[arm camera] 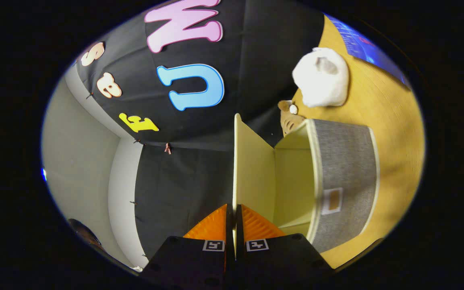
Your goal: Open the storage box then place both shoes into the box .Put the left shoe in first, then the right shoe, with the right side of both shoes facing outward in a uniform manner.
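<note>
I see the tongs [235, 213] pinching the storage box's lid [252, 177]. Both fingers press on the thin cream panel from either side, near its free edge, and the panel runs straight ahead from between them. My view is rolled about a quarter turn, so the desk [393, 121] stands like a wall beyond the box.

Taking the storage box [344, 177] as my landmark: it sits on the wooden desk, grey fabric on its outer wall, cream trim along the rim and a cream lining inside. The lid is swung open and stands well away from the box mouth, joined to the box along 1 edge at the far end of the opening. The inside that I can see holds nothing. A small square tag [332, 200] sits on the grey wall of the box.

Beyond the far end of the box, on the desk, lies a white fluffy thing [321, 78], which I take to be 1 of the shoes, though the fisheye warp leaves me unsure. Between it and the box, just touching the box's far corner, a brown furry piece [288, 117] with a small white bobble peeks out; most of it is hidden behind the box.

On the lid's other side hangs the booth's black cloth wall [183, 177], with a pale grey wall [79, 161] beside that.
</note>
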`<action>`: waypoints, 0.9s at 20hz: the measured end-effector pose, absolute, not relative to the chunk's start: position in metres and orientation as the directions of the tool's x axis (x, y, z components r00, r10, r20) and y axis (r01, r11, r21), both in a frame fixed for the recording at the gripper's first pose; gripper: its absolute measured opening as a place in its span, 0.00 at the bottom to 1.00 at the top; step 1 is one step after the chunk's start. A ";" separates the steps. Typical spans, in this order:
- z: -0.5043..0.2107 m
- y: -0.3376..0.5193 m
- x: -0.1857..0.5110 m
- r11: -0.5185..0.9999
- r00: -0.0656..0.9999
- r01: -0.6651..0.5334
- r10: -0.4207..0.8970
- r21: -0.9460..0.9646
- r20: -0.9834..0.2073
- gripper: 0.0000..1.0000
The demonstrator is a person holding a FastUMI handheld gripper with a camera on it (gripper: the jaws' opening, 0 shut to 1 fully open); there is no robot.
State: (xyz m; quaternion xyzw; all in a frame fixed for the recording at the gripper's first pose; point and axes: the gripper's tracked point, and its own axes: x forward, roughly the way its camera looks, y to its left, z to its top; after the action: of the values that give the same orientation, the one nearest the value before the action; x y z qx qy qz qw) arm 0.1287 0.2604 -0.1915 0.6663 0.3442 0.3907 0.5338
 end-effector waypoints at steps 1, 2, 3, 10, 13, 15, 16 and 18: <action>-0.181 0.270 0.136 -0.168 0.469 0.018 0.872 0.986 0.140 0.05; -0.170 0.280 0.140 -0.152 0.475 -0.002 0.870 0.988 0.135 0.05; -0.160 0.291 0.143 -0.142 0.474 -0.017 0.870 0.990 0.133 0.05; -0.112 0.399 0.153 -0.067 0.424 -0.081 0.901 0.994 0.095 0.05; -0.111 0.444 0.146 -0.012 0.390 -0.102 0.920 0.995 0.051 0.05; -0.115 0.470 0.144 0.025 0.374 -0.108 0.927 0.994 0.017 0.05; -0.117 0.477 0.143 0.039 0.371 -0.110 0.929 0.993 0.005 0.06; -0.126 0.492 0.139 0.078 0.368 -0.120 0.929 0.990 -0.029 0.11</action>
State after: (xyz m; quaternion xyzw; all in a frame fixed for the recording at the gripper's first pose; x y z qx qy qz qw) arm 0.1393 0.4920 -0.1260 0.5361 0.3774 0.4164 0.6299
